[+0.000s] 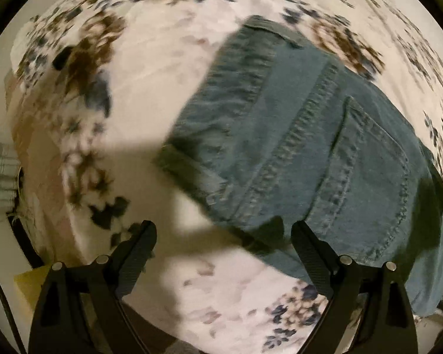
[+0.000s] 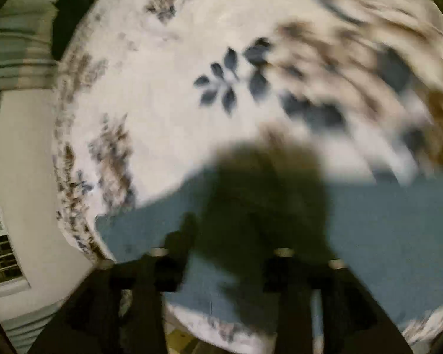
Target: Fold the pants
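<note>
The pants (image 1: 325,153) are seen lying on the bed (image 1: 150,94), ahead and right of the spread, empty left hand-held gripper (image 1: 224,236), while the right hand-held gripper (image 2: 227,253), also spread, is held directly over them.

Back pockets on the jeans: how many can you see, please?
1: a back pocket right of the centre seam, left wrist view. The jeans are folded, so another may be hidden.

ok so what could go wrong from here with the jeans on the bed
Both views are motion-blurred, so a grab now could miss the hem. The left hand-held gripper is open above the jeans, holding nothing. In the right view the jeans lie near the edge of the floral bedsheet and might slide off.
</note>
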